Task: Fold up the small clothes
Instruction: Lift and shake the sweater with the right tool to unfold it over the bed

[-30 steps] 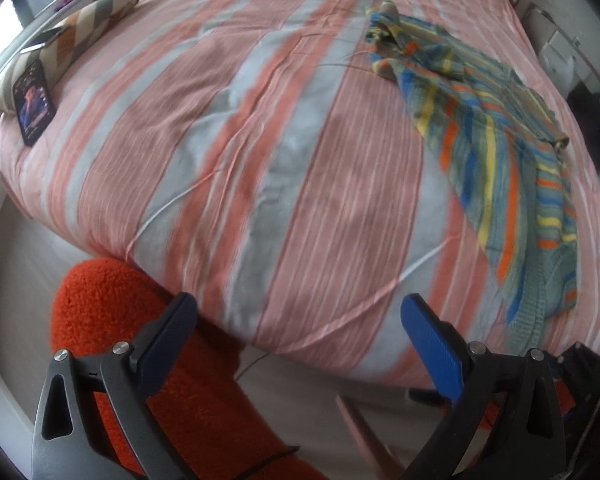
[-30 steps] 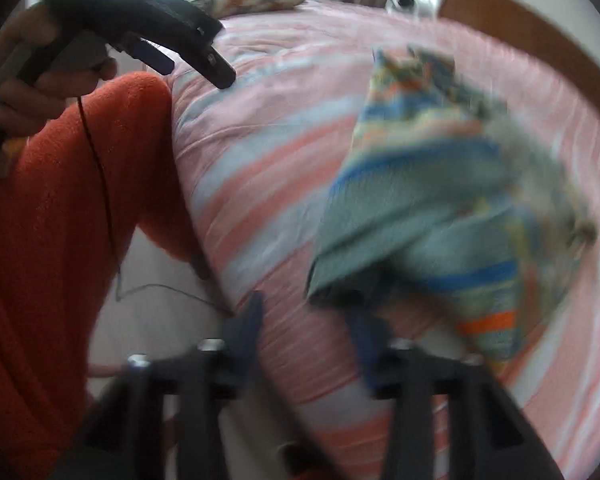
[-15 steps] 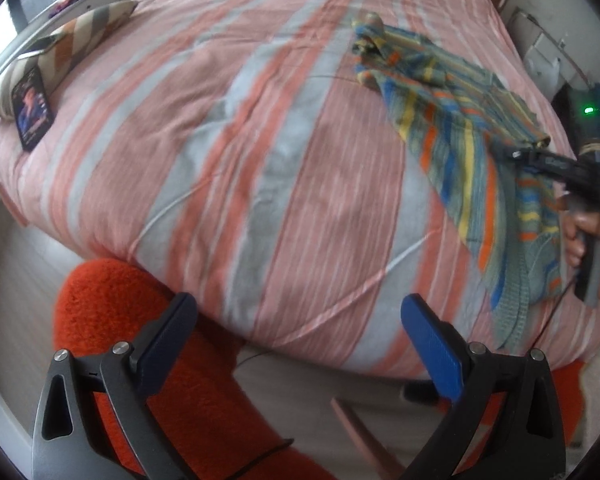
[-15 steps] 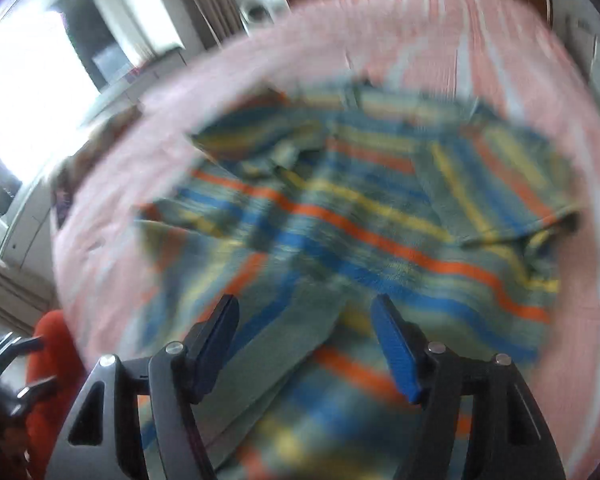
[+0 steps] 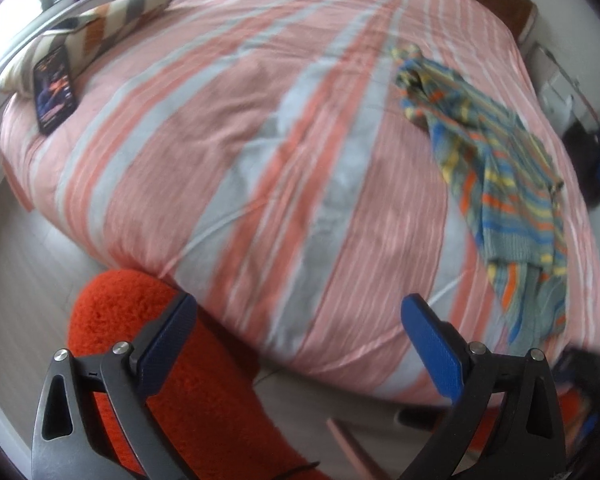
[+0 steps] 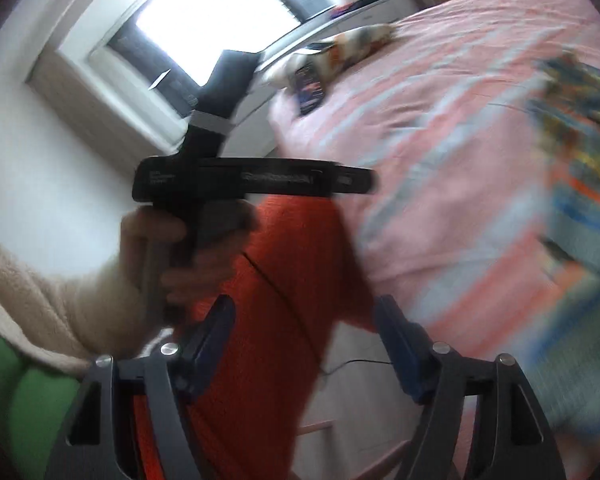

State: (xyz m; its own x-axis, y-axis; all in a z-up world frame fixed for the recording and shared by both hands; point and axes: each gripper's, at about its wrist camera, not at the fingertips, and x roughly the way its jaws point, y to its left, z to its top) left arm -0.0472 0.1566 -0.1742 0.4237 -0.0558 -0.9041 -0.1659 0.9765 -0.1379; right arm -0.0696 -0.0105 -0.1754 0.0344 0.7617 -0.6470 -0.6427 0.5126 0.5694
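Barely begun, by the look of it. Striped knitted garment [image 5: 496, 184] lying crumpled on the right side of the pink-and-grey striped duvet [image 5: 260, 140], bunched at the far end, lower hem trailing over the bed's near edge; seen again, blurred, at the right border of the right wrist view [image 6: 580, 168]. No neat fold visible anywhere, no edge squared, no sleeve laid flat.

Left gripper [image 5: 296, 344] held back from the bed above the floor, blue pads wide apart, nothing between them; well apart from the garment. Right gripper [image 6: 304, 344] likewise spread wide and empty, aimed sideways across the left hand [image 6: 188, 248] on its handle, not at the cloth. Red fleecy leg [image 5: 140, 360] between the grippers and the mattress.

Off to the far left corner: phone [image 5: 54, 88] lying beside a striped pillow [image 5: 100, 24], clear of the work.

Left to do, judging from this: nearly everything. Spreading flat, smoothing, then folding. Likely trouble: loose knit sagging off the edge and slipping when lifted by one corner only.
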